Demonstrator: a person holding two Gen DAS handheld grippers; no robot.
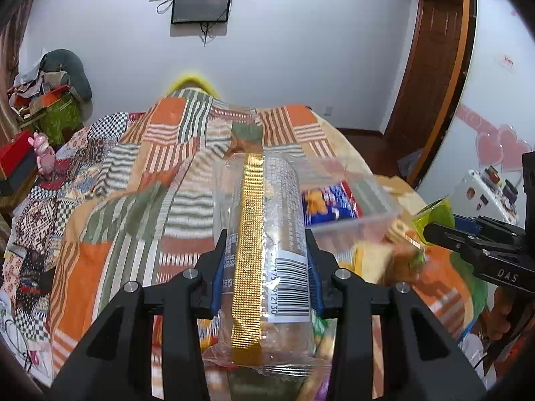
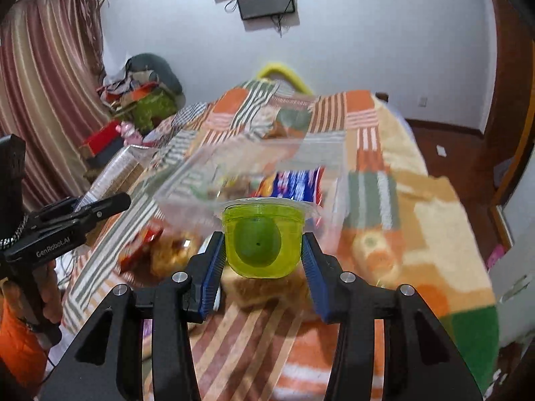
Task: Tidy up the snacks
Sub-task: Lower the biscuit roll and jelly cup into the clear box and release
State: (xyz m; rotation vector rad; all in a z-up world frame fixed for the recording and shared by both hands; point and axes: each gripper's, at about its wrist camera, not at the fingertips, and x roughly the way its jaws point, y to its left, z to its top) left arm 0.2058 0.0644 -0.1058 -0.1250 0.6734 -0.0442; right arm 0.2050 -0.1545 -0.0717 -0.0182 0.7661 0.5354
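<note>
My left gripper [image 1: 265,237] is shut on a clear-wrapped snack pack with a gold strip and a barcode [image 1: 267,234], held above the bed. My right gripper [image 2: 262,237] is shut on a green jelly cup [image 2: 262,240], held just short of a clear plastic box [image 2: 254,173]. The box holds a blue snack packet [image 2: 294,183] and other snacks. In the left wrist view the box [image 1: 361,207] sits right of the pack, and the right gripper with the green cup [image 1: 431,220] comes in from the right. Loose snacks [image 2: 167,250] lie on the bed before the box.
A patchwork blanket [image 1: 133,200] covers the bed. A cluttered side table with red boxes [image 1: 16,160] and a pink toy stands at the left. Curtains [image 2: 43,100] hang at the left; a wooden door [image 1: 431,67] is at the right. A screen hangs on the far wall.
</note>
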